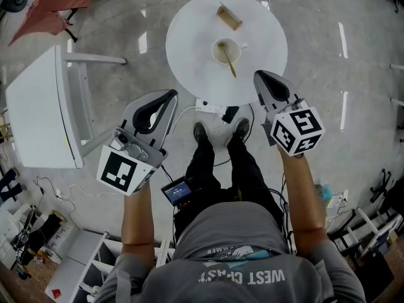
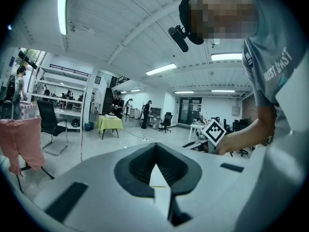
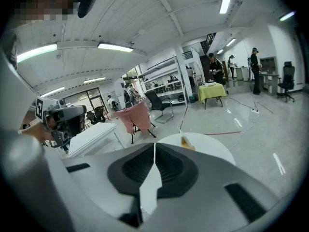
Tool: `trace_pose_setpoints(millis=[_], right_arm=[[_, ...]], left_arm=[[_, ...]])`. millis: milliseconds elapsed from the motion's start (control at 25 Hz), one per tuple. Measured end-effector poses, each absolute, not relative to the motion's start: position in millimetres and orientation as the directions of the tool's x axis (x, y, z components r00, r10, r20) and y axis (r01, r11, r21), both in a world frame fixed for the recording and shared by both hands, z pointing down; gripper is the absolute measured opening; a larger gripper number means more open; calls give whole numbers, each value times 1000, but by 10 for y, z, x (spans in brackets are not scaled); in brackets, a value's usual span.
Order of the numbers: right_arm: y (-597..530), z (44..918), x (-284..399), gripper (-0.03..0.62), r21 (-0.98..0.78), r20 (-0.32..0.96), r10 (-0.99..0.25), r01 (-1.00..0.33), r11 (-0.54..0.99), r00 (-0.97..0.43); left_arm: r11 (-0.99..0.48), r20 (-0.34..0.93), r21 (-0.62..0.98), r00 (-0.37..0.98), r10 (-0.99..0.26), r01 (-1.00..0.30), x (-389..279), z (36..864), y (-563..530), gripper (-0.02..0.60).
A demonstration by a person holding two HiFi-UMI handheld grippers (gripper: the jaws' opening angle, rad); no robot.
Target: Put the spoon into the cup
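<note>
Grey polished floor (image 1: 315, 17) spreads all round a round white worktop (image 1: 189, 43), seen from steeply above. I see a white cup (image 1: 222, 48) a little nearer than the worktop's middle. The spoon (image 1: 230, 63) is in the cup, its handle leaning out over the near rim towards me. A small tan block (image 1: 229, 16) lies near the far edge, well apart from the cup. Bare worktop lies open to the left and right of the cup, out to the round edge.

My left gripper (image 1: 169, 96) hangs over the floor, just short of the worktop's near-left edge, tip pointing up-right towards it. In the left gripper view its jaws are pressed together with nothing between them. It looks out across an open hall.

My right gripper (image 1: 260, 77) has its tip over the near-right edge of the worktop, near the cup but not touching it. In the right gripper view its jaws also meet in a thin line and grip nothing. Part of the worktop and the block show just past them.

A white rectangular table (image 1: 38, 106) stands to the left, well apart from the worktop. A reddish cloth (image 1: 53, 5) hangs beyond it. My shoes (image 1: 218, 130) sit by the worktop's near edge, between the two grippers.
</note>
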State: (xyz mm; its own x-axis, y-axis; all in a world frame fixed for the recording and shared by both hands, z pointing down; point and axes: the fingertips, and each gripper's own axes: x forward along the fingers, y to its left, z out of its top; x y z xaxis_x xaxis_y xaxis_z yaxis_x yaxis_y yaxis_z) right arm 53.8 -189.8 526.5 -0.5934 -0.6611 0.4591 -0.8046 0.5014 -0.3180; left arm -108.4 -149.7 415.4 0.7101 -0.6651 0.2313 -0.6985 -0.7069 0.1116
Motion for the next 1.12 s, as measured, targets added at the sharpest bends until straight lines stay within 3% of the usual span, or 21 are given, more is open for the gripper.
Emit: trace_pose_setpoints(millis=[560, 1120], right_arm=[[-1719, 3742, 601, 2, -212, 212, -762, -790, 575, -612], [-1190, 2631, 592, 0, -71, 59, -780, -782, 619, -623]], left_arm=[[-722, 153, 6, 714, -683, -692, -1223, 3459, -1354, 3], [-716, 89, -86, 710, -698, -693, -1382, 2874, -971, 3]])
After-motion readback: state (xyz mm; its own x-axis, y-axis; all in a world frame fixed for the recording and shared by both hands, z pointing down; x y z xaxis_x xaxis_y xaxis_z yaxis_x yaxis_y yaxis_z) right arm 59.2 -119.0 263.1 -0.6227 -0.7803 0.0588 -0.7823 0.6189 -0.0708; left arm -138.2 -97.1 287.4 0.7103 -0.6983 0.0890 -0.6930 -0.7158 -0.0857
